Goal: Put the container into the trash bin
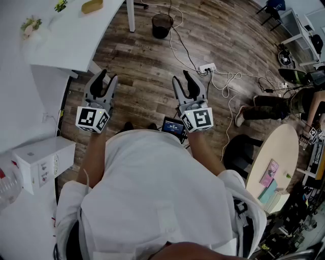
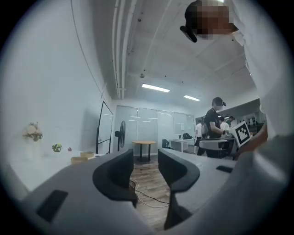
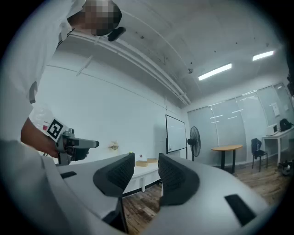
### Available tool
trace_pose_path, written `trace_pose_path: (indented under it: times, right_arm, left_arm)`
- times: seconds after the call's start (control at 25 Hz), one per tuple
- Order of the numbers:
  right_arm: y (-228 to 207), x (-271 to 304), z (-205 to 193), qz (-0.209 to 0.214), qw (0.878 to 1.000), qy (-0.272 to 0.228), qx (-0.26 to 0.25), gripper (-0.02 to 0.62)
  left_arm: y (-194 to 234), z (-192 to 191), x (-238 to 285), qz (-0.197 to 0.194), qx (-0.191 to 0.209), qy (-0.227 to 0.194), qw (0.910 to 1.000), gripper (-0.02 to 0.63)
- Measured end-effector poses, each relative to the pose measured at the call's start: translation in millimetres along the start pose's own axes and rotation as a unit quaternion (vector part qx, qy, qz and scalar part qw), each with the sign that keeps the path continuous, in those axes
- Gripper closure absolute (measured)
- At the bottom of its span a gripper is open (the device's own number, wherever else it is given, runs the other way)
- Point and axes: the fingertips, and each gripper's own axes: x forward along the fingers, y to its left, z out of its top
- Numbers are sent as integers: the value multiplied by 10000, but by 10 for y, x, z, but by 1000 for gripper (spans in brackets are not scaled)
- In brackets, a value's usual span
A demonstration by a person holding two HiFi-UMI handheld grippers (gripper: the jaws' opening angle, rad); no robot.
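1. Near left: a white box [image 1: 43, 162] and a clear bottle [image 1: 7, 185] lie on a white surface beside the person.
2. Left tool [image 1: 105, 81]: held level over the wooden floor [image 1: 142, 66]. The left gripper view [image 2: 145, 160] shows it released, jaws apart, with only floor and room between them.
3. Right tool [image 1: 184, 81]: held level beside the left one and apart from it. The right gripper view [image 3: 146, 167] shows it released, jaws wide, with nothing between them.
4. A small lit screen [image 1: 172, 126] sits just below the right tool's marker cube, at the person's front.
5. Beyond the right tool, a power strip [image 1: 207, 67] lies on the floor, with white cables running from it.
6. Right side: a round table [image 1: 277, 152]. Past it, a second person [image 1: 274, 106] is low by the floor.
7. Far left: the white tabletop [image 1: 66, 40] carries flowers [image 1: 31, 24] and, at its far end, the tan container [image 1: 92, 6]. The container rests there untouched, well apart from both tools.
8. Far centre: the black bin [image 1: 162, 24] stands upright on the floor, just right of a white table leg [image 1: 131, 15]. Its contents cannot be made out.
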Motion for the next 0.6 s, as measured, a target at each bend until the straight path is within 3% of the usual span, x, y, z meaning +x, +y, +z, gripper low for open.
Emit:
trace_pose_path:
  times: [0.4, 0.6]
  right_arm:
    - [225, -62, 23, 25, 9999, -54, -152, 433]
    - [121, -187, 62, 77, 9997, -229, 40, 430]
  left_arm:
    - [-40, 50, -166, -143, 2, -60, 9999, 443]
    - [-143, 93, -88, -191, 19, -87, 9998, 443]
